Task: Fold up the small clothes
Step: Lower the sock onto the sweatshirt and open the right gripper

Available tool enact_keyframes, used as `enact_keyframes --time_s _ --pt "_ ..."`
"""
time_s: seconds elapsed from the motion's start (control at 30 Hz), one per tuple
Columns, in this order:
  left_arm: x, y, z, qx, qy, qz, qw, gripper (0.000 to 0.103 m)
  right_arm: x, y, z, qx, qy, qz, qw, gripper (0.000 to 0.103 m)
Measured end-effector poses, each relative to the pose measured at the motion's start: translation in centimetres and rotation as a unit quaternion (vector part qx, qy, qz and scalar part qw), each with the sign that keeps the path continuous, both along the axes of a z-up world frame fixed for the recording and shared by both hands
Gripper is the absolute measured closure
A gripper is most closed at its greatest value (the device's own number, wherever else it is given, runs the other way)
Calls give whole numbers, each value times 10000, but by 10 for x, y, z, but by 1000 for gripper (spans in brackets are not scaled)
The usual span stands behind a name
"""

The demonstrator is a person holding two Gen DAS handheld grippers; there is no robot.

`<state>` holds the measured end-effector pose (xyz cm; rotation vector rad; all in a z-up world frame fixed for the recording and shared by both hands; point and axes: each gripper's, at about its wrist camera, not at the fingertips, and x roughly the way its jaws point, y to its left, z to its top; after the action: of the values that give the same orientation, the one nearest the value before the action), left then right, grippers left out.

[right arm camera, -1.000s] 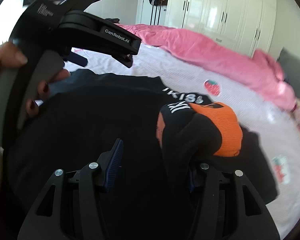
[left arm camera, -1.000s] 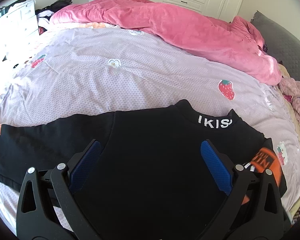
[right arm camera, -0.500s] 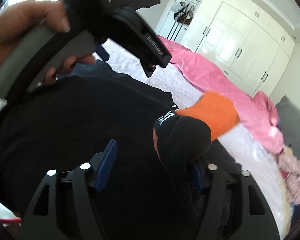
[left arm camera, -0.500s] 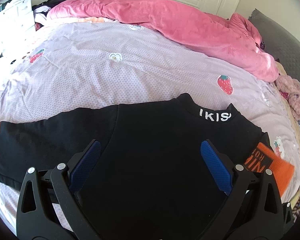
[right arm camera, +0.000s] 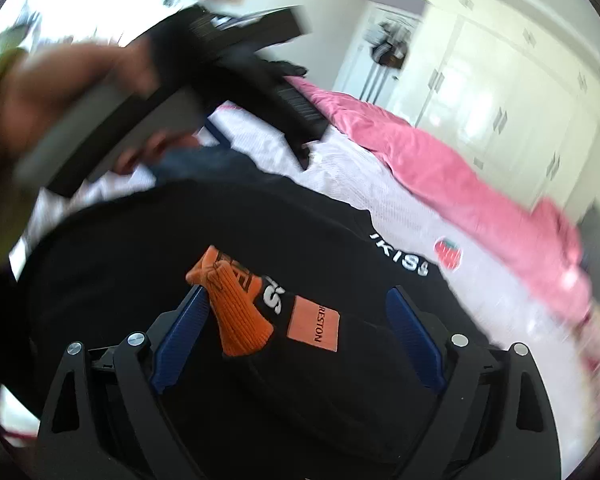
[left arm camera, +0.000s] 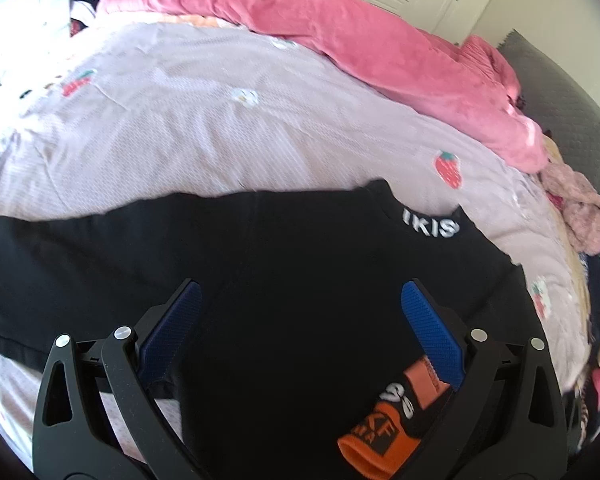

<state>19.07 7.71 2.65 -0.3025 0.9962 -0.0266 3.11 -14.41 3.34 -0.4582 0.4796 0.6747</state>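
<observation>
A black sweater lies spread on the bed, its collar lettered in white. Its right sleeve is folded inward, and the orange cuff rests on the sweater's body. My left gripper hovers open over the body with nothing between its pads. My right gripper has its jaws opening wide. The cuff and an orange label lie loose between them, and the cuff leans by the left pad. A hand holds the blurred left gripper at the upper left of the right wrist view.
A lilac sheet with strawberry prints covers the bed. A pink duvet is heaped along the far side. Crumpled clothes pile up at the right edge, and white wardrobes stand behind.
My right gripper's jaws spread apart and let go of the sleeve. The orange cuff dropped from its raised position onto the sweater's body. My left gripper shifted slightly across the sweater.
</observation>
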Motion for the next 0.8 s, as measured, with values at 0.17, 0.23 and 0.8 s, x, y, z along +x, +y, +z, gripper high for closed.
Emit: enact_keyframes --time_s 0.17,0.23,0.8 --pt "-12 -19 -11 136 210 -478 9985 9 17 -35 18 878 392 -298 9949 12" --pt "-19 -29 -18 125 326 -707 9969 9 20 -51 24 1191 424 -514 9906 12" --pt "-51 -114 -57 661 284 -2191 9730 48 71 -161 16 2460 1092 -2691 9247 12"
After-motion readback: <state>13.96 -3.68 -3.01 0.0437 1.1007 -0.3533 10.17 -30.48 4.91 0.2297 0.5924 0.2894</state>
